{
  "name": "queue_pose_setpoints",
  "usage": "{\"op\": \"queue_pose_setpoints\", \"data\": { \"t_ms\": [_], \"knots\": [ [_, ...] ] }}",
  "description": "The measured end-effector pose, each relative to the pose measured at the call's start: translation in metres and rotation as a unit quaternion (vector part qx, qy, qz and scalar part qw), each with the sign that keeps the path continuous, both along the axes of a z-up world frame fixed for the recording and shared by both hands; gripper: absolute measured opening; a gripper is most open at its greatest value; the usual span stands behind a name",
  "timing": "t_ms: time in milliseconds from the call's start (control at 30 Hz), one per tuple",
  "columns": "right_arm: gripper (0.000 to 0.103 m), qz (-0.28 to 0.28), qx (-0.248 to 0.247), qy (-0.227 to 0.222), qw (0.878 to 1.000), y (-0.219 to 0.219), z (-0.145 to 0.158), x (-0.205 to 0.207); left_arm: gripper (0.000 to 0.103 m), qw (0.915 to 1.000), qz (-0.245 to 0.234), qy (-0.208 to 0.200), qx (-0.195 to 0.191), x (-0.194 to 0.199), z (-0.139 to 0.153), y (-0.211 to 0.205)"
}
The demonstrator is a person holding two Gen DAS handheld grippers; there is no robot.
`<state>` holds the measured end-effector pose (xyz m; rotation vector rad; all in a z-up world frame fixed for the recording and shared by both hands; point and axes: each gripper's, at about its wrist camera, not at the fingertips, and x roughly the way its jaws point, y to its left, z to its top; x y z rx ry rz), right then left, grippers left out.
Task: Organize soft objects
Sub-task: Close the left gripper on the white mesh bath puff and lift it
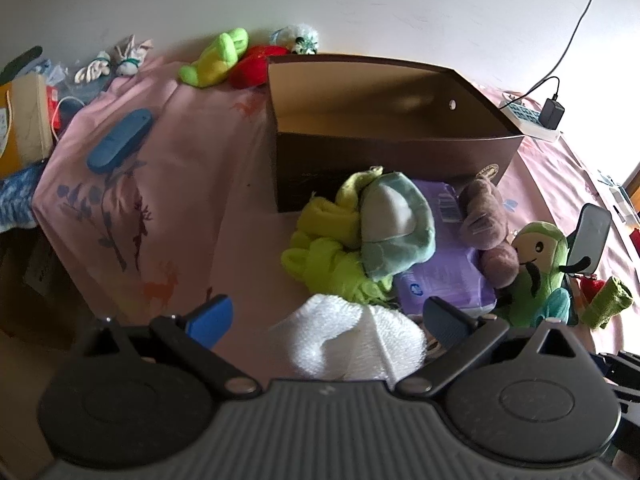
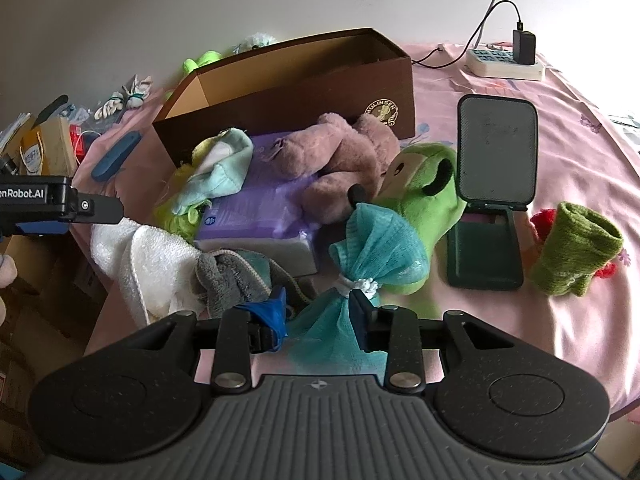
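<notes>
Little looks done so far: the brown box (image 1: pixel 394 148) shows a bare inside as far as either camera sees into it, though its floor is partly hidden, so something small could lie there. The soft things lie heaped on the pink sheet (image 1: pixel 168 184) in front of it.

The left gripper (image 1: pixel 326 320) has its jaws wide apart over the white towel (image 1: pixel 352 340), not closed on it. The right gripper (image 2: pixel 318 314) is clamped on the teal mesh sponge (image 2: pixel 376 244) near its tied middle, at 6 o'clock from the pile.

Counted in the pile: one white towel, one mesh sponge, one purple bear (image 2: pixel 340 160), one green doll with a moustache (image 2: pixel 424 184), one pale green turtle (image 1: pixel 396 224), one grey cloth (image 2: pixel 228 276), one yellow-green fluffy thing (image 1: pixel 332 260), one purple tissue pack (image 2: pixel 256 216). A green knitted sock (image 2: pixel 576 252) lies at 3 o'clock, a green frog (image 1: pixel 216 56) and a red toy (image 1: pixel 252 66) at 11 o'clock behind the box
</notes>
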<state>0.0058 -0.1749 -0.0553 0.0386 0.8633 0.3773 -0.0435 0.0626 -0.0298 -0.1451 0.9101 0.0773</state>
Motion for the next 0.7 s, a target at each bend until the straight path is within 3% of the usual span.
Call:
{"op": "queue_pose_setpoints", "data": {
  "t_ms": [167, 533, 700],
  "knots": [
    [0.018, 0.005, 0.003, -0.007, 1.0, 0.006, -0.001, -0.001, 0.102, 0.9998, -0.001, -0.01, -0.016, -0.006, -0.003, 0.008],
    [0.018, 0.032, 0.011, 0.002, 0.999, 0.02, -0.002, -0.004, 0.102, 0.9938, -0.019, -0.016, -0.109, -0.025, -0.019, 0.038],
    [0.018, 0.057, 0.002, 0.01, 0.998, 0.031, -0.001, -0.005, 0.102, 0.9915, -0.037, -0.005, -0.124, -0.025, -0.034, 0.032]
  ]
}}
